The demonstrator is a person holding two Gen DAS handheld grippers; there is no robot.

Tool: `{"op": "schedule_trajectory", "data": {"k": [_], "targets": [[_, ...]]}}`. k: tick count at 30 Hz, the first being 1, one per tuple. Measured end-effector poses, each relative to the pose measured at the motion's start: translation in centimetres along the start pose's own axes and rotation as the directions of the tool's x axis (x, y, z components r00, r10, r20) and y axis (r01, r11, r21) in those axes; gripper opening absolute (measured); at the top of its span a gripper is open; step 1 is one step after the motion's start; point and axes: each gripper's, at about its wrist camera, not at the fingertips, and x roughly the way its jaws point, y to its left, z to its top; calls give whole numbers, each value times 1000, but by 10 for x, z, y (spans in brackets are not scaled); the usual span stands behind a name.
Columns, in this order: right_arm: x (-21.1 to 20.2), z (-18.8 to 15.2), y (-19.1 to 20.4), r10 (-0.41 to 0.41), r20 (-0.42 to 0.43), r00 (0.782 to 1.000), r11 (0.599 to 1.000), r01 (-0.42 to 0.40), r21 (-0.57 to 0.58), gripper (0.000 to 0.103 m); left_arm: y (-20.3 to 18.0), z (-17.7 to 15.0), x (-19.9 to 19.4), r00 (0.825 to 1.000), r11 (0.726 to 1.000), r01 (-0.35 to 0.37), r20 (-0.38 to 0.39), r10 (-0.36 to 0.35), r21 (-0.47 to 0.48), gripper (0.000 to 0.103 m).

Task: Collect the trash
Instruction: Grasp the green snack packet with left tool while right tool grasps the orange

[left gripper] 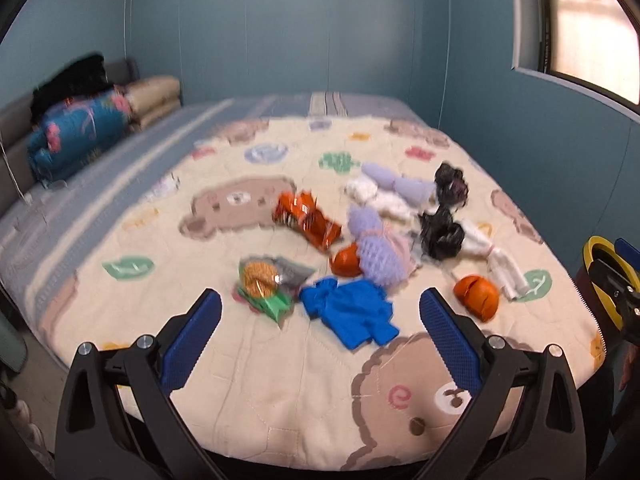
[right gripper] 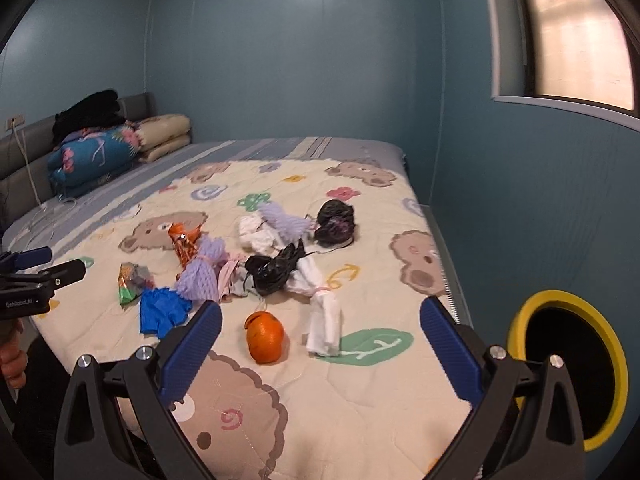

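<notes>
A bed [right gripper: 360,400] with a bear-print quilt fills both views, trash strewn across mid-frame: black bags [right gripper: 276,268], blue glove [left gripper: 348,316], orange peel [right gripper: 265,336]. A yellow-rimmed bin [right gripper: 568,364] sits lower right. The left gripper [left gripper: 320,332] and right gripper [right gripper: 320,332] hover level at the bottom edge, jaws wide, empty.

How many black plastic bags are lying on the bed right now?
2: one black bag at the far side of the pile, the other black bag mid-pile beside the white wads. More could be hidden under other trash.
</notes>
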Motion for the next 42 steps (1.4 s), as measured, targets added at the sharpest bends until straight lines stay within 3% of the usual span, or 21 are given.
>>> {"op": "schedule_trajectory", "data": {"k": [10, 13, 16, 19, 27, 30, 38, 41, 42], "targets": [[64, -12, 12, 154, -144, 977, 987, -158, -14, 96, 36, -14, 62, 993, 999, 43, -113, -44, -11, 95], [76, -12, 15, 156, -160, 975, 987, -160, -16, 96, 56, -12, 76, 993, 997, 47, -108, -53, -63, 95], [90, -11, 21, 152, -188, 970, 986, -161, -33, 96, 64, -6, 89, 995, 999, -20, -98, 16, -36, 95], [102, -10, 25, 151, -206, 967, 986, -161, -34, 96, 69, 2, 102, 994, 999, -45, -104, 42, -26, 95], [128, -12, 32, 144, -253, 957, 985, -163, -58, 90, 89, 24, 143, 986, 992, -49, -162, 30, -115, 95], [137, -14, 35, 140, -272, 952, 985, -163, -61, 90, 85, 25, 158, 981, 993, -74, -188, 55, -93, 95], [159, -24, 39, 136, -350, 927, 984, -168, -61, 84, 78, 10, 184, 965, 995, -36, -261, 11, -92, 95], [165, -24, 41, 138, -375, 917, 984, -171, -54, 74, 82, 9, 190, 961, 993, -23, -275, -11, -120, 89], [167, -24, 42, 136, -379, 915, 984, -168, -55, 69, 81, 9, 192, 960, 993, -18, -279, -16, -119, 78]]}}
